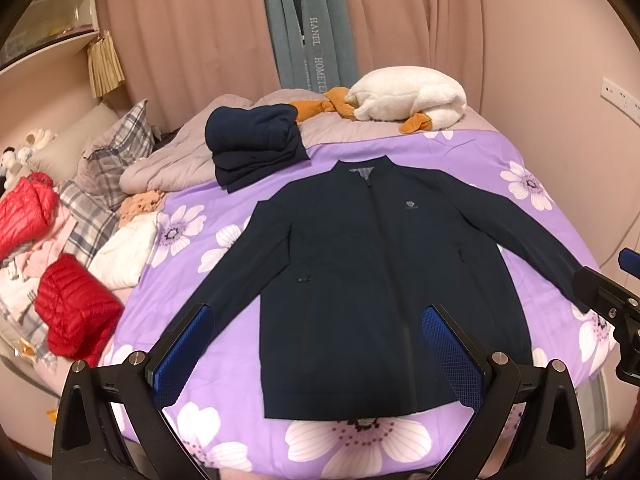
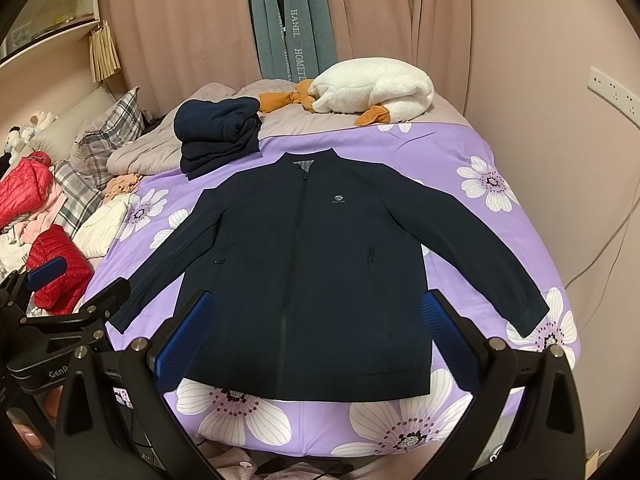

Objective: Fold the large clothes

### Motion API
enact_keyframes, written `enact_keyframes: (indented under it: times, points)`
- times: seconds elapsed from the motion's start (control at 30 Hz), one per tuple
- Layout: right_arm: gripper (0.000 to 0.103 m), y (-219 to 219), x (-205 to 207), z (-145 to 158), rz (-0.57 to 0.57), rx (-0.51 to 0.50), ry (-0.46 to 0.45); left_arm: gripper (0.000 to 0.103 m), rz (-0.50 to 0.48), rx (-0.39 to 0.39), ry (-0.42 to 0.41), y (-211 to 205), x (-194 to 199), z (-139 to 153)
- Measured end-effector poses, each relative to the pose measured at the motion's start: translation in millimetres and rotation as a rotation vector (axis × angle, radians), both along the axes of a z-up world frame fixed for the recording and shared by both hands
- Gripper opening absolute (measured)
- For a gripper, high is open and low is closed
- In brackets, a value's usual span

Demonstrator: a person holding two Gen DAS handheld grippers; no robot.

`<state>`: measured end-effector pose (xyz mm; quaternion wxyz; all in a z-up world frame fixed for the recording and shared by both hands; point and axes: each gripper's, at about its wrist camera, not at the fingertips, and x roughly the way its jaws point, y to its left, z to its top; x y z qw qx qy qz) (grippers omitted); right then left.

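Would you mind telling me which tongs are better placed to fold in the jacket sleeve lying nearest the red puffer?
Left. The left tongs, open, hang beside that sleeve of the jacket; the right tongs, also open, hang further from it.

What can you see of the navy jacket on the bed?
The navy jacket lies flat, front up, on the purple floral bedspread, zipped, collar away from the cameras. Thin, smooth fabric by its look. Small grey chest logo, two zipped side pockets, sleeves spread diagonally outward. Nothing grips it: both tongs are open and show no contact. A folded navy stack sits near its collar.
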<state>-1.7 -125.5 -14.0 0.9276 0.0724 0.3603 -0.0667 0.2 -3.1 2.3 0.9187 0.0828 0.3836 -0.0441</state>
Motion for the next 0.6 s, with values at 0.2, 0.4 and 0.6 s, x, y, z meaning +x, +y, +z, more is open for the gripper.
enact_keyframes:
  times: [0.2,0.4,0.6]
  points:
    - [0.103,-0.6,-0.2,0.1,0.000,-0.001,-0.001,0.103,-0.001,-0.001,0.000,-0.1,-0.2,-0.3]
    - [0.103,0.4,-0.2,-0.5,0.000,0.003,0.003,0.103,-0.002,0.001,0.003,-1.7,0.4,0.6]
    - [0.103,-5.8,1.0,-8.3,0.072,0.091,-0.010,0.103,-0.038,-0.093,0.014,4.1,6.4,-4.7]
